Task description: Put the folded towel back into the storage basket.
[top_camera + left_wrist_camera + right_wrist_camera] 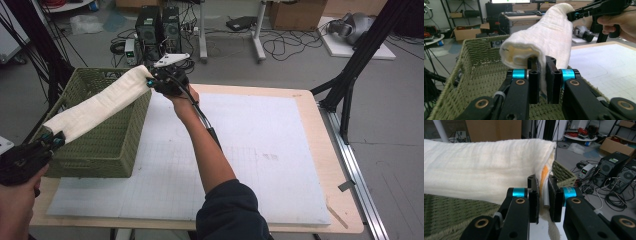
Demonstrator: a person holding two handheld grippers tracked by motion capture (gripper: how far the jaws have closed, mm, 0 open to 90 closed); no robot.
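Observation:
A cream-white folded towel [100, 104] is stretched in the air above a green woven basket [107, 145] at the table's left. My left gripper [56, 141] is shut on the towel's near end at the basket's front left corner. My right gripper [151, 82] is shut on the far end, over the basket's back right corner. In the left gripper view the towel [544, 42] runs away from my jaws toward the right gripper [571, 15]. In the right gripper view the towel [479, 175] hangs leftward from my jaws, with an orange patch showing at its edge.
A white gridded mat [250, 150] covers the wooden table [325, 130] right of the basket. Black frame legs [350, 75] stand at the table's right. Computers, cables and boxes lie on the floor behind.

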